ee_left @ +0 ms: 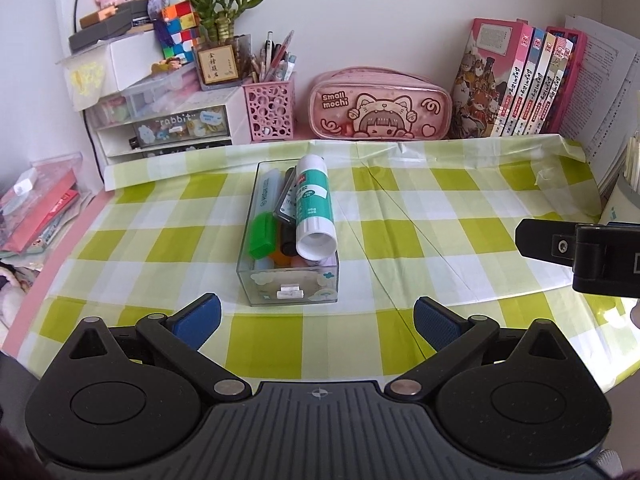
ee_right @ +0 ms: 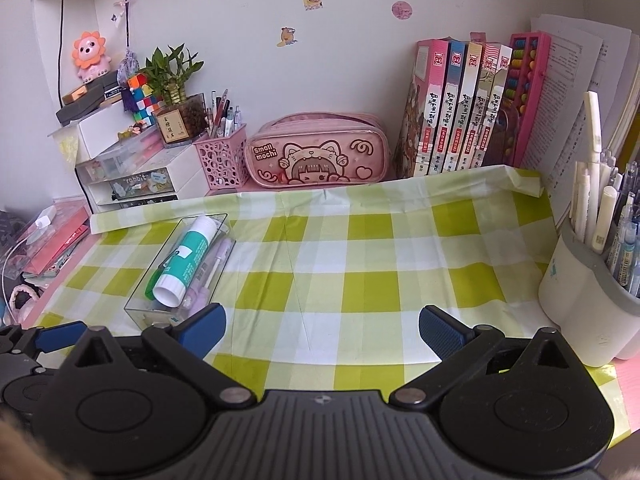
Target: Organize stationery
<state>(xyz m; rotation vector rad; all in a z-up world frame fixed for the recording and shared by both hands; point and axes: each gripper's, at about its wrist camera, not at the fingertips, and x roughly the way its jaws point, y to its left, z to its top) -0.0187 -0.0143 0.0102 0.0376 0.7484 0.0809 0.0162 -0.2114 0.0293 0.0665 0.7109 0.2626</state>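
The clear box (ee_left: 289,240) sits mid-table on the checked cloth (ee_left: 440,216), packed with a glue stick (ee_left: 313,204) lying on top, a green-capped highlighter (ee_left: 263,236) and darker pens beneath. Both tools hang back from it, the left tool (ee_left: 316,322) and the right tool (ee_right: 322,330) with jaws spread wide and nothing between them. The gathering step looks finished; any next move would likely be carrying the box toward the back row. The lower items in the box are too jumbled to name, and the pen cup (ee_right: 592,300) is cut off at the edge.
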